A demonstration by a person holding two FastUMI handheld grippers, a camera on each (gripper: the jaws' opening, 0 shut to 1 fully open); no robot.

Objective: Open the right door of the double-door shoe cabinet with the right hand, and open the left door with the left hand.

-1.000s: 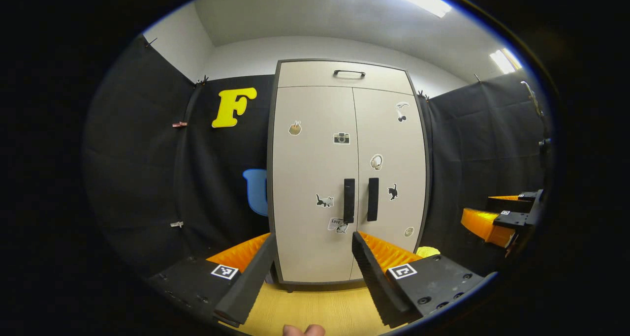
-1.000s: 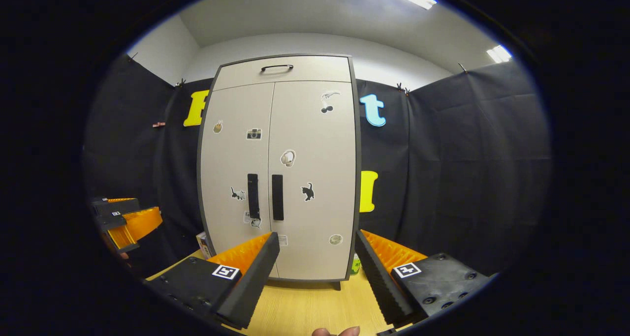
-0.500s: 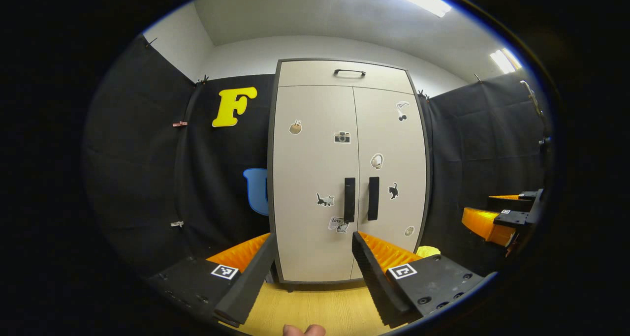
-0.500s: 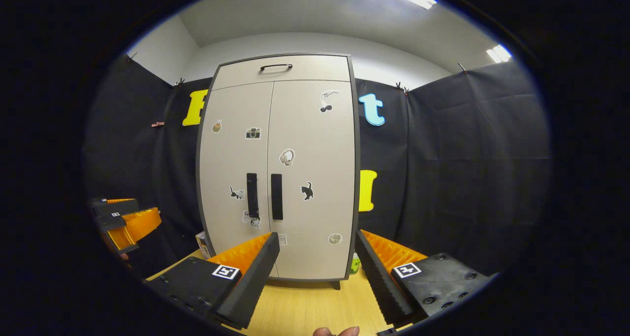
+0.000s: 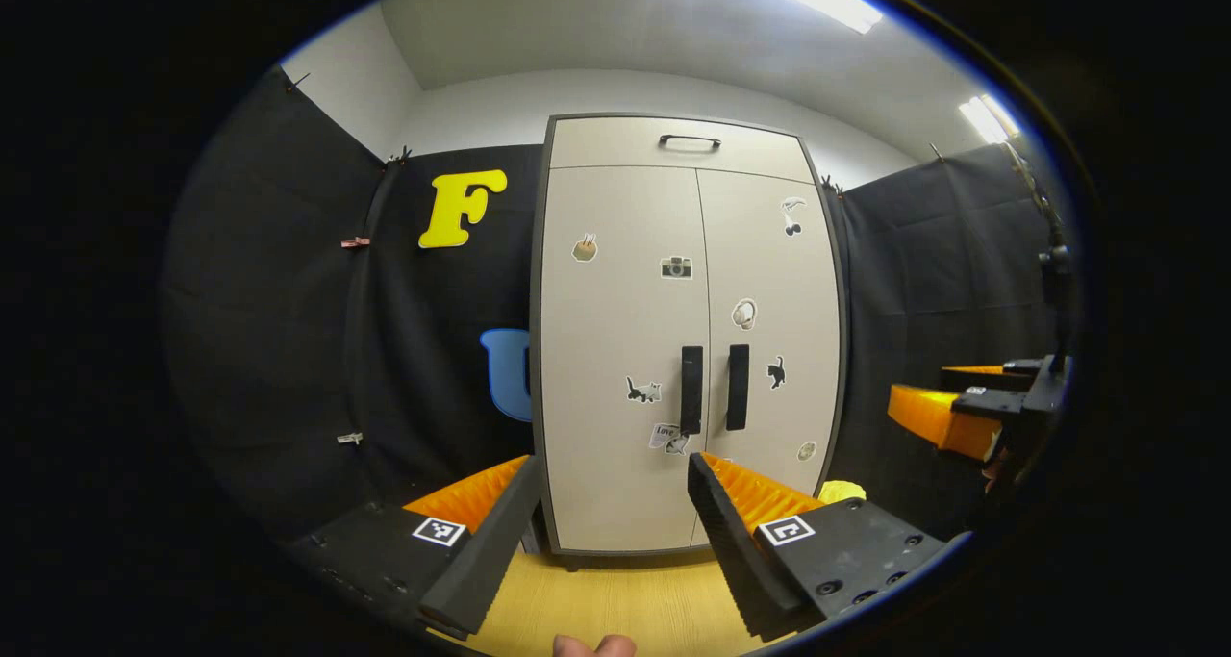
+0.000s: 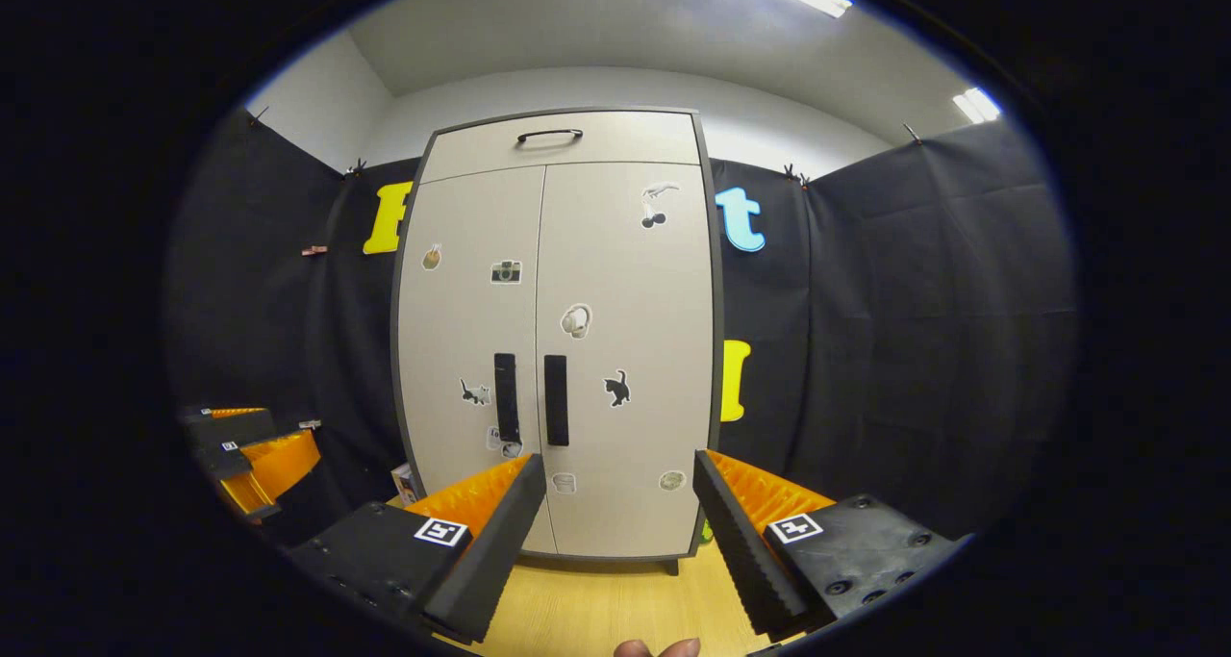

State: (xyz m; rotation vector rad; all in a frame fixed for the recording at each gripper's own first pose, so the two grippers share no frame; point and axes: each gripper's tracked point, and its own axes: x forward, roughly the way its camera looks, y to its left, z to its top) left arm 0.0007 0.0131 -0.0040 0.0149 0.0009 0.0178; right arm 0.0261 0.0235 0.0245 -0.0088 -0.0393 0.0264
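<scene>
Both the left gripper (image 5: 606,532) and right gripper (image 6: 611,532) gape wide, holding nothing, well short of the closed shoe cabinet (image 5: 625,330).

A tall beige shoe cabinet (image 5: 688,330) stands upright at frame centre, both doors shut, dark handles (image 5: 691,403) side by side.

Legible text: 1 item only. A sticker (image 5: 665,437) on the left door (image 5: 615,349) of the shoe cabinet (image 5: 558,349), low, just beside the bottom end of the left door's handle (image 5: 690,403), carries a word that looks like "Love"; too small to confirm. The other stickers are pictures without words. Square black-and-white marker tags (image 5: 439,531) on the gripper bodies carry patterns, no characters.
</scene>
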